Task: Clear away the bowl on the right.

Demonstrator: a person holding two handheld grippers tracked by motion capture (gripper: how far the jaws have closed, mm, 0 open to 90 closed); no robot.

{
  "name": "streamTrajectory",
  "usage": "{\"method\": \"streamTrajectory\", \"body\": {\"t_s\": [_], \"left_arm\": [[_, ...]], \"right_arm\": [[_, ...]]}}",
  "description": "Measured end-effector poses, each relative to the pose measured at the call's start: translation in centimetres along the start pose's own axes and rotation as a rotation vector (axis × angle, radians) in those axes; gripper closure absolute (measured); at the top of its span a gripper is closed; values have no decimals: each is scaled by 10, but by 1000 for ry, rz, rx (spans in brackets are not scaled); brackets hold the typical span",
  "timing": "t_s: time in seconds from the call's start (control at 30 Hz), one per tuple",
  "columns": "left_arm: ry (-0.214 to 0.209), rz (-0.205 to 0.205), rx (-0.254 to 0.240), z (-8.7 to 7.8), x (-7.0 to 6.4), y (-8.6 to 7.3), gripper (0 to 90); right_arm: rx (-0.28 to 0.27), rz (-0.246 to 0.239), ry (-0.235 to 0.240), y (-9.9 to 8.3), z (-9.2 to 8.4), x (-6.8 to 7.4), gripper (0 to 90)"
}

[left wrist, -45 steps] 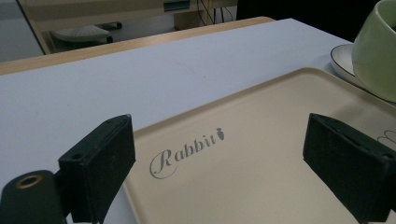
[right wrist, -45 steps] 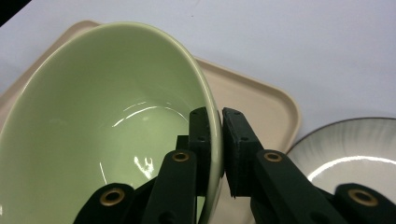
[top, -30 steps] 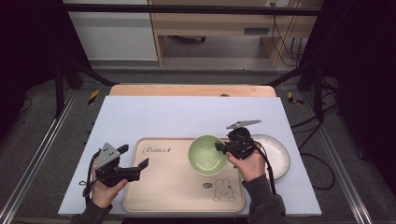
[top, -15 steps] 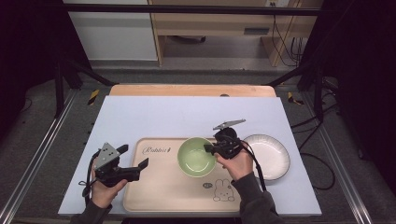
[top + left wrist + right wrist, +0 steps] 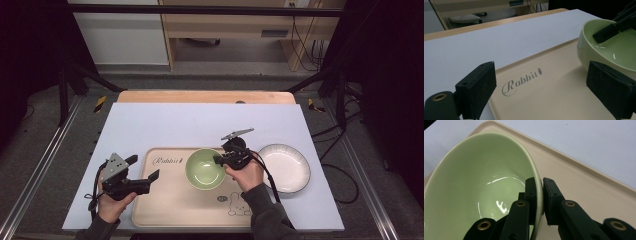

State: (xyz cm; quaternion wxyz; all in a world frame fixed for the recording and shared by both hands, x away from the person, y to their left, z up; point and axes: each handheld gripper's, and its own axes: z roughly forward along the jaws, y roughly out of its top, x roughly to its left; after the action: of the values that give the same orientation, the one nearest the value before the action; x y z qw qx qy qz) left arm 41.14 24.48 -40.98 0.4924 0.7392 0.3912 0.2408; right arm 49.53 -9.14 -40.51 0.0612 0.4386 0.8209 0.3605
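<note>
A light green bowl [image 5: 204, 168] [image 5: 481, 185] [image 5: 614, 47] is over the middle of the beige tray [image 5: 170, 205] that bears the word "Rabbit" [image 5: 521, 82]. My right gripper [image 5: 219, 160] [image 5: 539, 195] is shut on the bowl's right rim, one jaw inside and one outside. Whether the bowl rests on the tray or hangs just above it I cannot tell. My left gripper [image 5: 146, 169] [image 5: 544, 92] is open at the tray's left edge, nothing between its jaws, pointing toward the bowl.
A white plate [image 5: 285, 167] lies on the pale table sheet [image 5: 200, 125] right of the tray. A wooden strip [image 5: 205, 96] runs along the table's far edge. Black frame rails and cables border the table.
My right gripper has carried the green bowl leftward, from near the white plate to over the tray's middle. The left gripper has stayed in place.
</note>
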Motion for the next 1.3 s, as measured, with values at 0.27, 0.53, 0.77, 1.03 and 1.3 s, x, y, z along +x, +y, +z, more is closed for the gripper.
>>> {"method": "streamTrajectory", "body": {"t_s": [0.27, 0.53, 0.77, 1.03, 1.3], "left_arm": [[-1, -3, -6, 0, 0, 0, 89], [-1, 2, 0, 0, -1, 0, 88], [0, 1, -1, 0, 0, 0, 89], [0, 2, 1, 0, 0, 0, 89], [-1, 3, 0, 0, 0, 0, 89]], "right_arm": [[7, 6, 4, 1, 12, -1, 825], [6, 15, -5, 1, 19, -3, 825], [27, 32, -12, 0, 27, -4, 825], [33, 32, -9, 0, 31, -5, 824], [53, 30, -14, -1, 36, -4, 824]]}}
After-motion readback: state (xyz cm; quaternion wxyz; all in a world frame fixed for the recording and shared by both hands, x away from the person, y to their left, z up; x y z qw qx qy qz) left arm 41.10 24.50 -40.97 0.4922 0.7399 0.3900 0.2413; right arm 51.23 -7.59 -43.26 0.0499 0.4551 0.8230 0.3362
